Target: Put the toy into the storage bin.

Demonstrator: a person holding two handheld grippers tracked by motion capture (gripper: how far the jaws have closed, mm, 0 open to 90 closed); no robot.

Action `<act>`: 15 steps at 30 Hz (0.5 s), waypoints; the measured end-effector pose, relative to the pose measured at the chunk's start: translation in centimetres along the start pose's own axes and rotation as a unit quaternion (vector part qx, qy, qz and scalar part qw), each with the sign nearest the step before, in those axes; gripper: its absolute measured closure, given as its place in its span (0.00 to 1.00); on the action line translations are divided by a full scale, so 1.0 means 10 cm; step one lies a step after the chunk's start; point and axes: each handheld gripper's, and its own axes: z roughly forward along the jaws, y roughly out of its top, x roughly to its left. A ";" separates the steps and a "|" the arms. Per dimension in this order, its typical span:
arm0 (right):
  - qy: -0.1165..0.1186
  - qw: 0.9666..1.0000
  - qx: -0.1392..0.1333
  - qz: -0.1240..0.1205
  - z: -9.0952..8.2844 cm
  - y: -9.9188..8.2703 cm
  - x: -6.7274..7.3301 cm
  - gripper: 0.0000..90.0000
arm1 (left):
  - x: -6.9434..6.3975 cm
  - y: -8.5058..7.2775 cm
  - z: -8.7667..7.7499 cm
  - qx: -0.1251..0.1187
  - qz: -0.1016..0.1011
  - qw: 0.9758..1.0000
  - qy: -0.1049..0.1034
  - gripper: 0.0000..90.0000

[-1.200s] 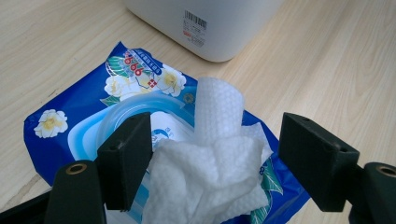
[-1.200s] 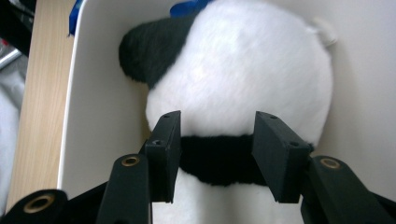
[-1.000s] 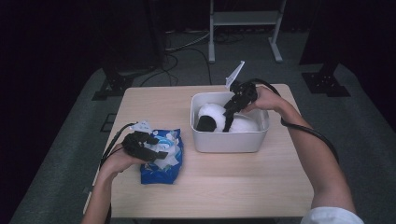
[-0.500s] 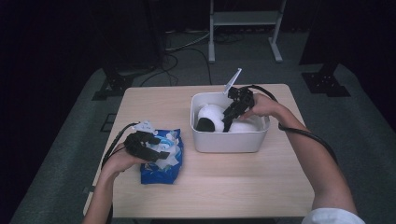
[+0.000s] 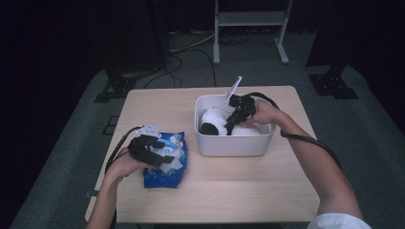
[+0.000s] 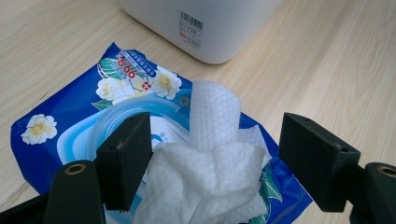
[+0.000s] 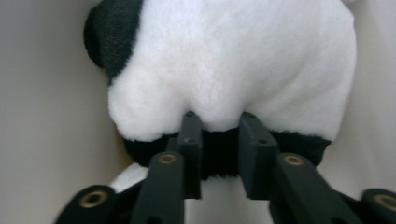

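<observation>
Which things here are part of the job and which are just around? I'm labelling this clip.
In use:
- plush toy, black and white, pinched by the right gripper, whose jaws have just been closing
- white bin holding it
- wet wipe between the open left gripper jaws
- blue wipes pack

Lying about:
- metal stand
- floor cables

Light falls from above onto my table [image 5: 215, 191], bright on the pale wood, while the floor [image 5: 372, 124] and room beyond sink into near black. The high view is soft and a bit grainy. My left gripper view is crisp and evenly lit. My right gripper view is close and blurred, plush [image 7: 233, 65] fuzzy, shadow under it.
</observation>
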 end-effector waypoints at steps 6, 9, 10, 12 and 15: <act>-0.034 0.999 -0.007 -0.039 -0.11 0.02 0.10 0.94 | -0.01 0.04 0.00 0.000 0.005 1.000 0.000 0.28; -0.048 0.997 -0.009 -0.052 -0.18 0.03 0.14 0.95 | 0.00 0.05 0.01 0.002 0.007 1.000 0.000 0.28; -0.056 0.997 -0.005 -0.058 -0.19 0.04 0.16 0.95 | 0.00 0.05 0.01 0.002 0.007 1.000 -0.001 0.28; -0.064 0.996 -0.003 -0.064 -0.22 0.06 0.18 0.95 | -0.01 0.05 0.01 0.001 0.006 1.000 0.000 0.28; -0.069 0.995 -0.005 -0.068 -0.24 0.07 0.19 0.96 | -0.01 0.05 0.00 0.000 0.006 1.000 -0.001 0.28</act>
